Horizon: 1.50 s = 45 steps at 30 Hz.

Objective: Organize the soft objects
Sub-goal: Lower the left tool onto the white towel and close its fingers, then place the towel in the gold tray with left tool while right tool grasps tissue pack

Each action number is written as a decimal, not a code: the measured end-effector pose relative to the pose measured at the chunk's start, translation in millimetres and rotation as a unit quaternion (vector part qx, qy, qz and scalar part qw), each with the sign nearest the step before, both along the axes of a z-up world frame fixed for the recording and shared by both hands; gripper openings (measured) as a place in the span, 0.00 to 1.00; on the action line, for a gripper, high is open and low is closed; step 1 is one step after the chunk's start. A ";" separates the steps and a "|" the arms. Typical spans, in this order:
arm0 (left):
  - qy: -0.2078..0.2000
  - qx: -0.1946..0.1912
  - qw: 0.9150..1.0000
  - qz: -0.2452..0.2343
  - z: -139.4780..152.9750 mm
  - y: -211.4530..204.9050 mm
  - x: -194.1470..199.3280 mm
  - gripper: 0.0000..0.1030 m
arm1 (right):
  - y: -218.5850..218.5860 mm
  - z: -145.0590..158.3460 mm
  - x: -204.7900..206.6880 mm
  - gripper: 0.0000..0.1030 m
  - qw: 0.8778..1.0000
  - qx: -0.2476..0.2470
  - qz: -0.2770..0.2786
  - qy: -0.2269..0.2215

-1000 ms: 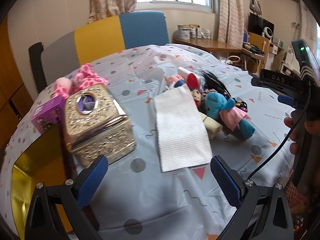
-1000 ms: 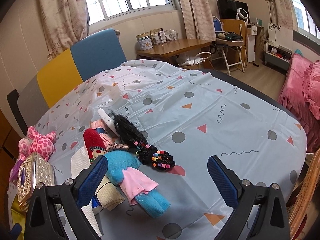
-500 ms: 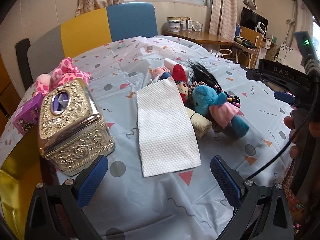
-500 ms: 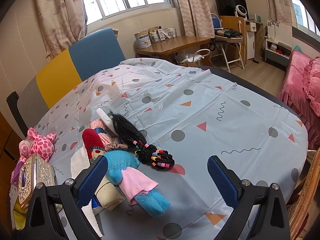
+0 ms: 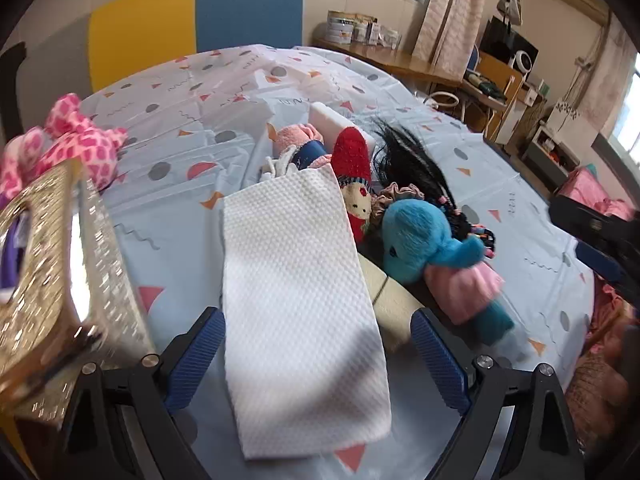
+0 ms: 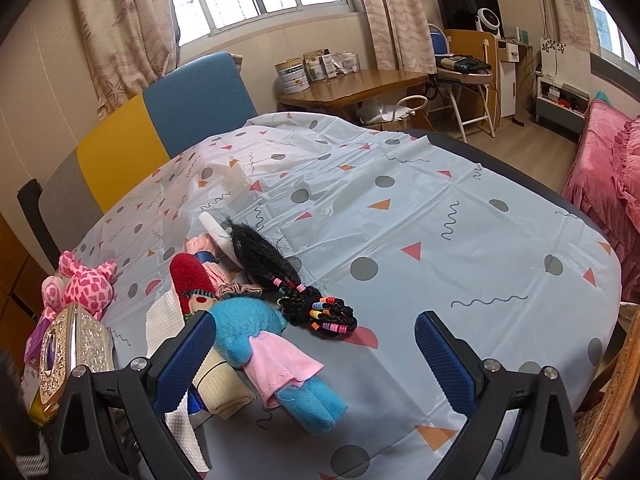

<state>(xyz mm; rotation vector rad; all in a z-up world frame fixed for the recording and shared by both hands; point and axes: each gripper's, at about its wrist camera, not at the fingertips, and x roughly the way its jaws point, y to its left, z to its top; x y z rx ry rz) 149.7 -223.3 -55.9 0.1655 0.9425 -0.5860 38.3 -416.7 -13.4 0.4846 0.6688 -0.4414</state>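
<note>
Towel (image 5: 300,284) flat on the table (image 6: 440,216), near its left edge.
Left gripper (image 5: 316,356) straddles its near end, jaws closing, pads clear; blue plush (image 6: 256,344) just right; right gripper (image 6: 314,356) spread, empty.

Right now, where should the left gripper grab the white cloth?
Probably the near short edge of the white cloth, coming from the camera's side. It lies flat and long, far end tucked among the toys, near end bare on the tablecloth. The left gripper straddles it, jaws closing, not yet pinching; one pad likely must slip underneath.
</note>
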 end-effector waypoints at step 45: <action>-0.024 -0.049 0.997 0.053 90.1 58.7 84.6 0.04 | -0.2 -13.6 6.1 0.89 0.999 0.036 0.027 0.028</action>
